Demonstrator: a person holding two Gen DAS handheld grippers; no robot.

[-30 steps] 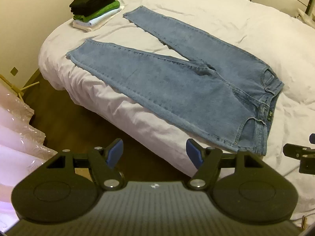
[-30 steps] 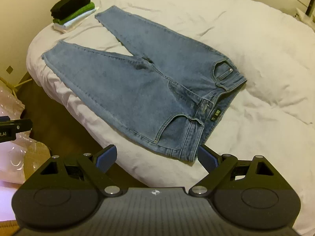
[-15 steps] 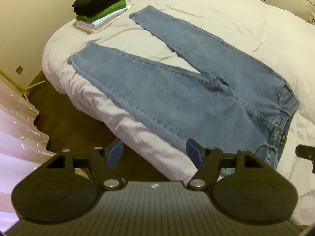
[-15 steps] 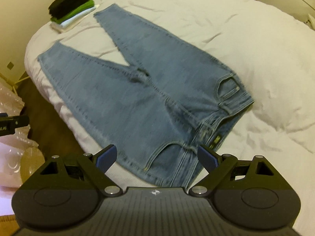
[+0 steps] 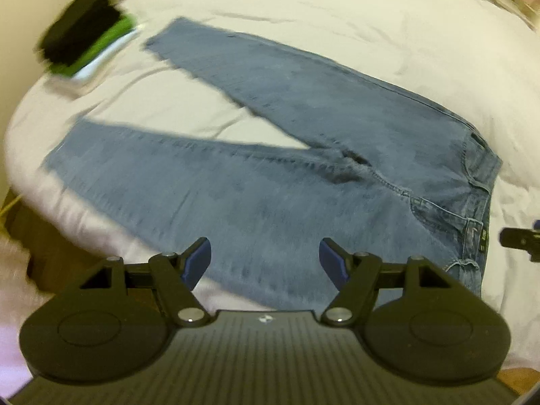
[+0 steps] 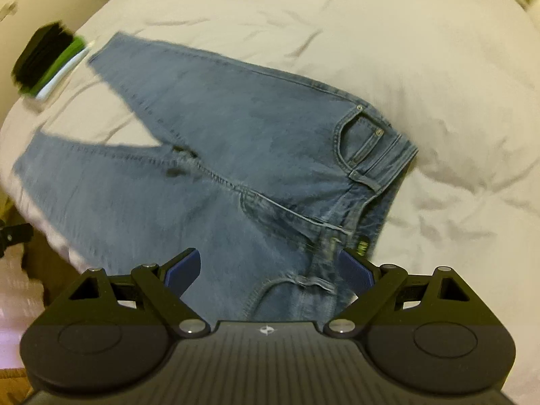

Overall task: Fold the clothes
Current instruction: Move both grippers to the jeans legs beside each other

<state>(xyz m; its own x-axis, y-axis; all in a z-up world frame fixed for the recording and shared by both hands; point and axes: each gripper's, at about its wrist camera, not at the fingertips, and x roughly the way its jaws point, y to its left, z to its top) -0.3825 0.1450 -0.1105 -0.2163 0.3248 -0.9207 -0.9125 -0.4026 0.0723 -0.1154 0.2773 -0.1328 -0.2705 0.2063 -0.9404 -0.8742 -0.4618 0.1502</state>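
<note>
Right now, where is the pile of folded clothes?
The pile sits at the bed's far left corner in both views, just beyond the hem of the jeans' farther leg.

Blue jeans (image 5: 303,175) flat, unfolded, legs splayed, on white duvet (image 5: 371,33), near edge

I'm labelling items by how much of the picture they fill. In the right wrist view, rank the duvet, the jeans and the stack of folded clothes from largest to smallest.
1. Duvet, largest.
2. Jeans.
3. Stack of folded clothes, smallest, though it lies farthest from the camera, so it looks smaller than it is.
</note>
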